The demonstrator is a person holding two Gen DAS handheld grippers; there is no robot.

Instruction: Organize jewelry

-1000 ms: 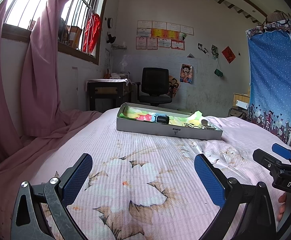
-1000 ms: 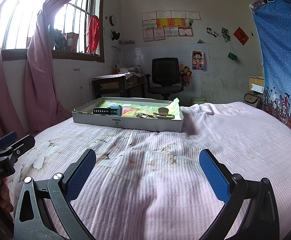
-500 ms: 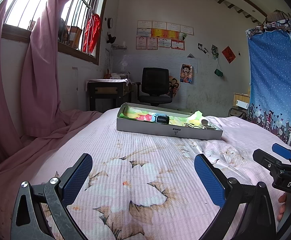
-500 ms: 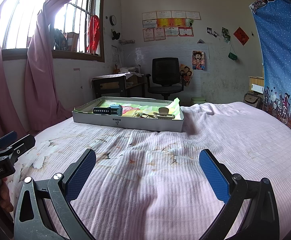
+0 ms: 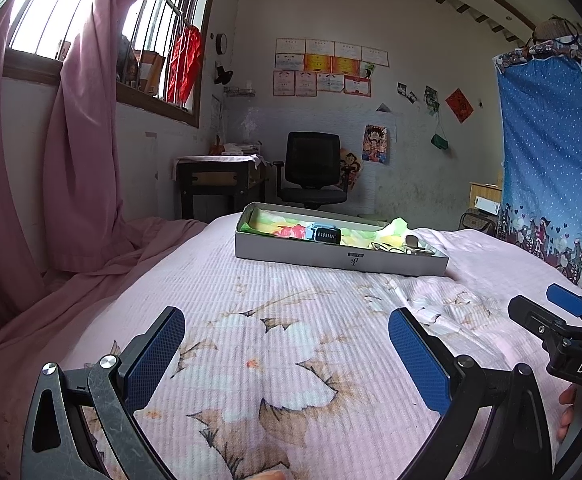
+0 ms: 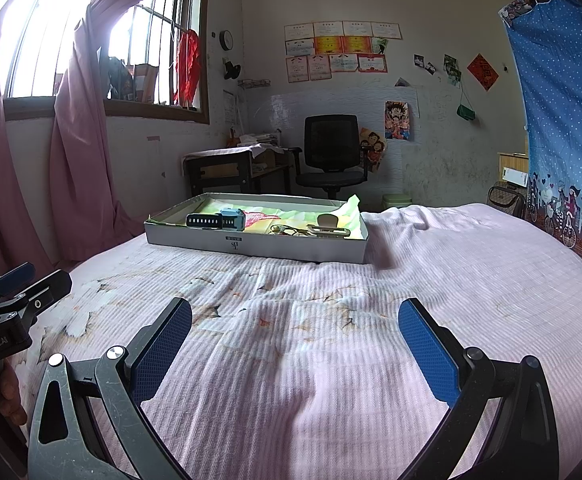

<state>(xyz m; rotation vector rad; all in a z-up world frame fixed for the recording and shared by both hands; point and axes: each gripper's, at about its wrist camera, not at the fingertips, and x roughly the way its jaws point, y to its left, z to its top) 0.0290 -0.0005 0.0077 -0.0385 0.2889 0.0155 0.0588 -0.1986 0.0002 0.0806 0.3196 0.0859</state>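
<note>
Nothing moved, left gripper (image 5: 285,354) and right gripper (image 6: 295,344) still low over bedspread (image 6: 371,280), fingers spread wide, empty

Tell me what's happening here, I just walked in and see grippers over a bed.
A person holds two grippers above the pink bedspread, both open and empty. The left gripper and right gripper point toward a shallow box holding a watch and some small jewelry. Nothing is picked up.

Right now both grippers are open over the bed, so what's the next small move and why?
Probably bring the right gripper forward toward the shallow white cardboard box. Both it and the left gripper are open, empty and well short of it, while the blue-cased watch and the other pieces lie inside.
</note>
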